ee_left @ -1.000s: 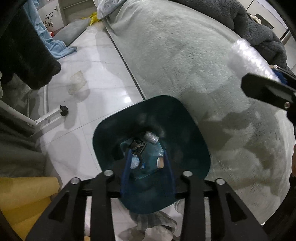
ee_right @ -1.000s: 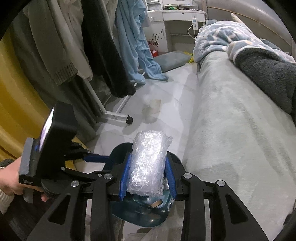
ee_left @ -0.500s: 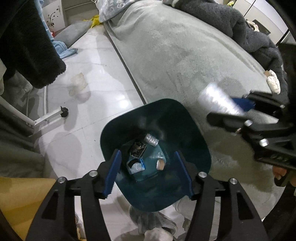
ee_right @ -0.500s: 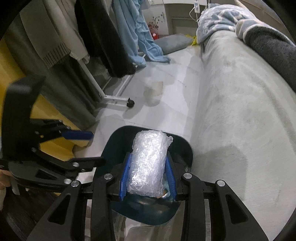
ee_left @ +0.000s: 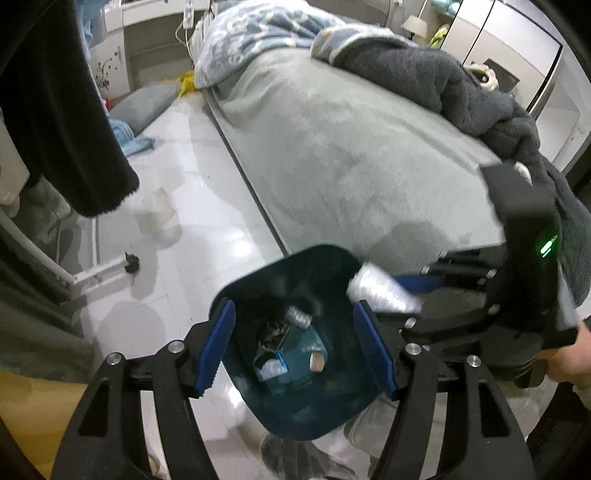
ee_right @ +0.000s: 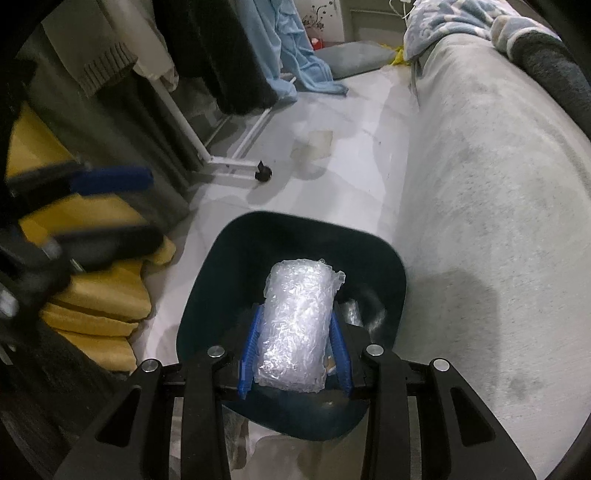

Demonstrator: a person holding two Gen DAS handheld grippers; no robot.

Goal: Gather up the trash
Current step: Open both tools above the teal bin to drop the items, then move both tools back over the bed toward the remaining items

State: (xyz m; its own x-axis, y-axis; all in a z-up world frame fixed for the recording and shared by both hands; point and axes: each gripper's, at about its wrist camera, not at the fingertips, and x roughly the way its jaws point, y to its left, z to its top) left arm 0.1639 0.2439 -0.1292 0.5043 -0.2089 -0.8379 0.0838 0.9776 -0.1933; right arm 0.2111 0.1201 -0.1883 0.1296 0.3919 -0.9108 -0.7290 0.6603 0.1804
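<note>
Dark teal bin [ee_right: 207, 295] on glossy white floor tiles [ee_right: 343, 177]. Above its mouth, a clear, silvery bubble-wrap roll [ee_right: 295, 328] between royal-blue pads [ee_right: 251, 350]. Just right of the bin, a pale grey-green bedspread [ee_right: 480, 192]; left of it, mustard-yellow fabric [ee_right: 107, 291]. Far beyond it, a blue-and-white patterned blanket [ee_left: 258, 33].

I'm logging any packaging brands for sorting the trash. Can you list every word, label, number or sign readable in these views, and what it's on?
None can be read.
Bubble wrap roll in the right gripper: clear, no print.
Small items at the bottom of the dark teal bin: too small and blurred to tell.
Green light on the right gripper's body: a glow, not legible.
Black floral decal on the white cabinet: a pattern, no words.
</note>
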